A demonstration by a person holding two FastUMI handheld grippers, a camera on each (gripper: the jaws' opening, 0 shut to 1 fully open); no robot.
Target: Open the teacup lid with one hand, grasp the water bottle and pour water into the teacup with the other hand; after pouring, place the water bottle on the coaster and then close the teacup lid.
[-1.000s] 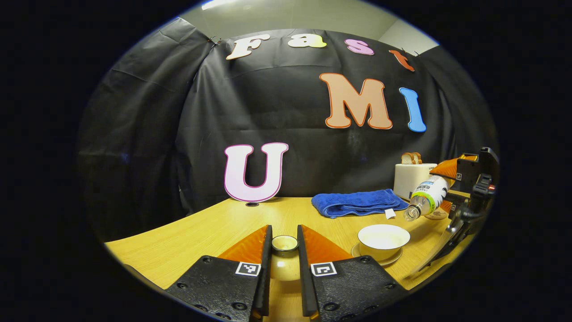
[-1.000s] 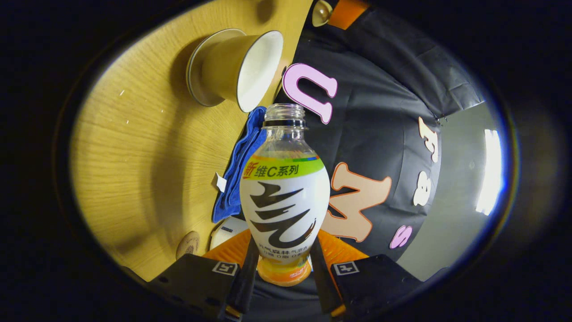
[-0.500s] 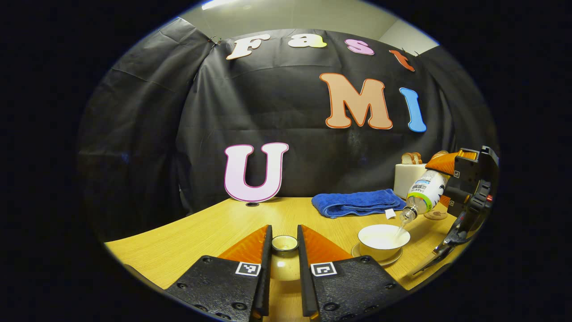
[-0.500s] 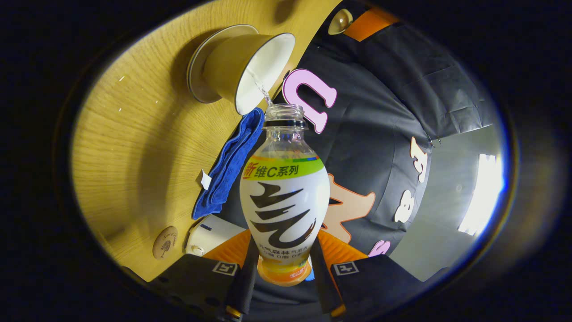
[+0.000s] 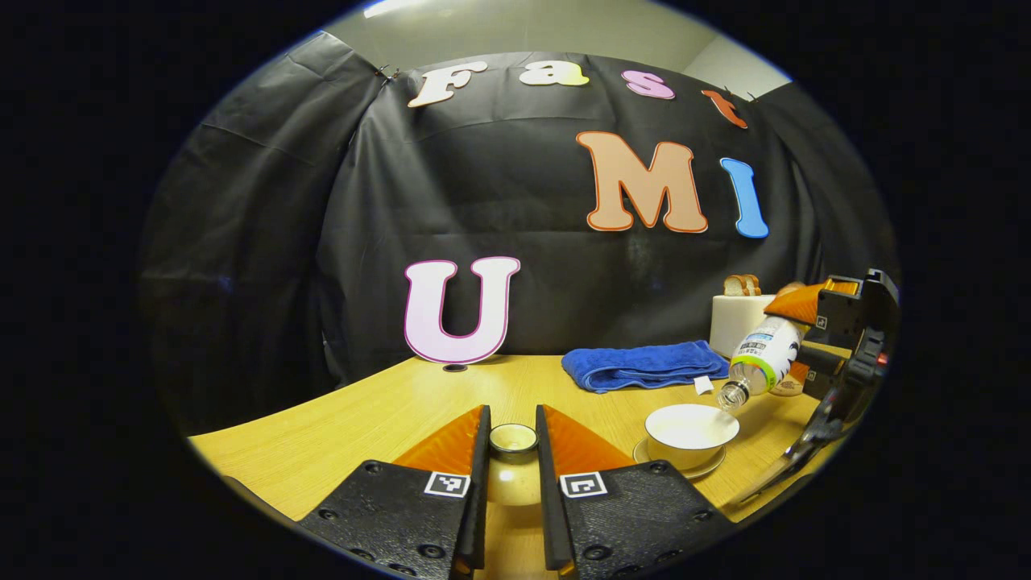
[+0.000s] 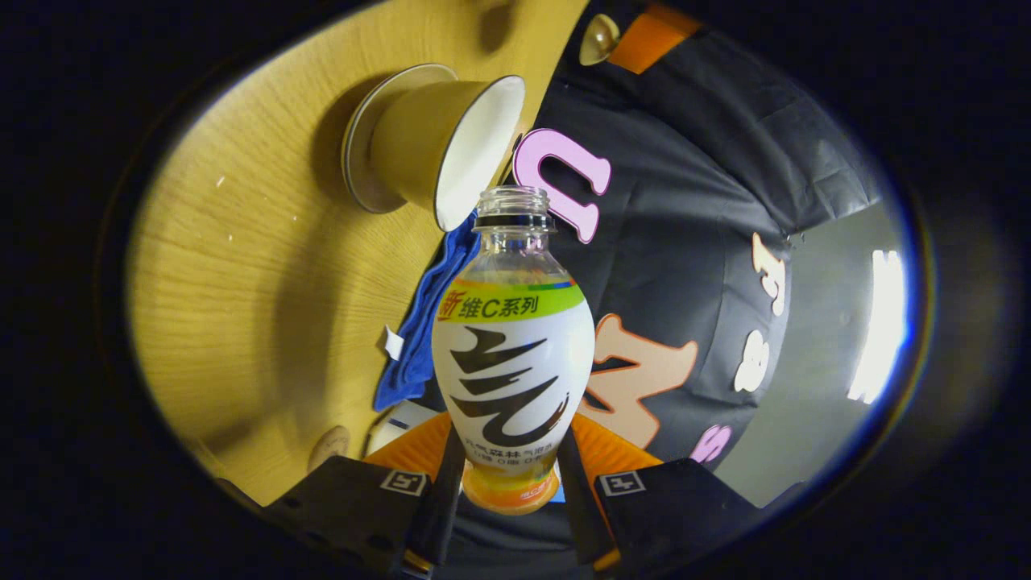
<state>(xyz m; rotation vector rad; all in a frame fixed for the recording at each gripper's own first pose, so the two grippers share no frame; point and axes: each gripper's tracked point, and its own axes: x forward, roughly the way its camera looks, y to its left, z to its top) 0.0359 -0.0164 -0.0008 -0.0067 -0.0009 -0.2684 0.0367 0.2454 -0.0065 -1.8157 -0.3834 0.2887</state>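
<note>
Since 0.5 s ago the thin stream from the water bottle (image 6: 513, 354) has stopped, and its open neck has drawn back a little, now hanging tilted just beside and above the rim of the uncovered teacup (image 5: 692, 432) on its saucer (image 5: 679, 466). Pinching the bottle's lower body between both fingers, the right gripper (image 6: 507, 491) shows a white label with a green band, a clear uncapped neck and an orange base. Clamped on the teacup lid (image 5: 513, 466), the left gripper (image 5: 512, 471) holds it by its knob, left of the cup.
</note>
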